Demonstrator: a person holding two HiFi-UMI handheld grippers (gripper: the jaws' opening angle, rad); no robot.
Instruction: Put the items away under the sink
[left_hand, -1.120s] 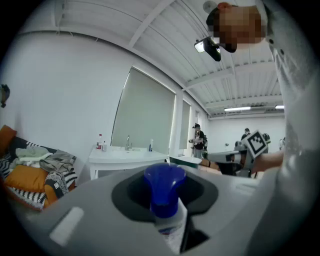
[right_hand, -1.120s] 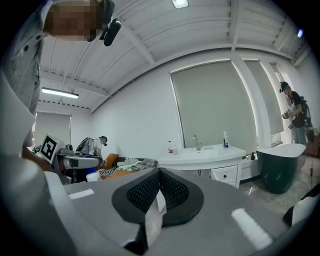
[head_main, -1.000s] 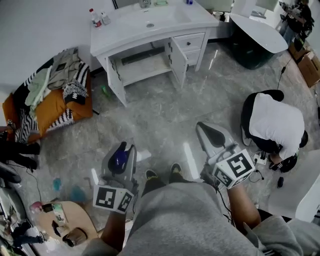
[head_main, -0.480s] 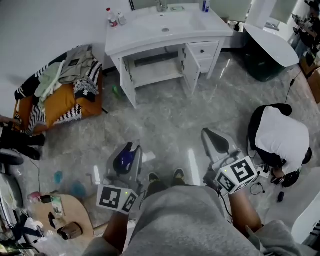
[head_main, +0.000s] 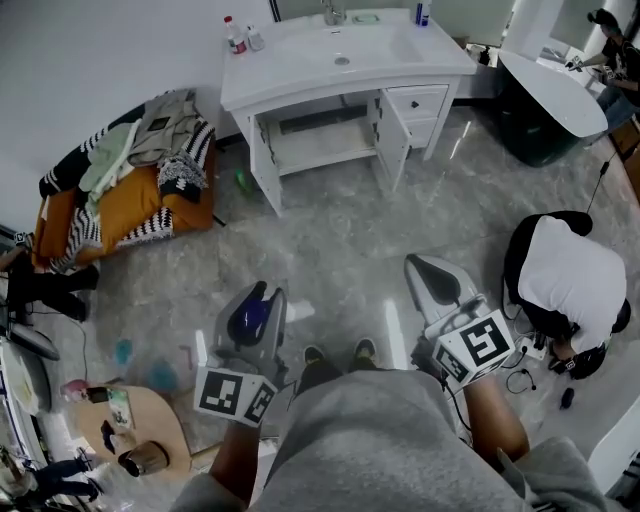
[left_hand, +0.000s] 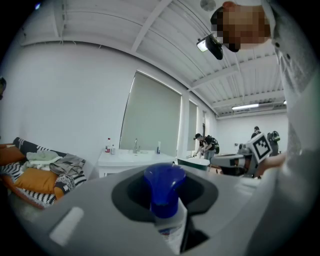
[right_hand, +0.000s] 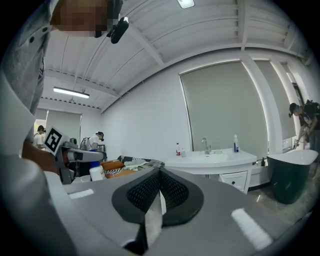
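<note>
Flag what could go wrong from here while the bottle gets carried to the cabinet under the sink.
The left gripper clamps the bottle near its blue cap, so it may swing or slip on the walk. The cabinet has open doors that the gripper could knock. A small green item lies on the floor beside the cabinet, possibly underfoot.
</note>
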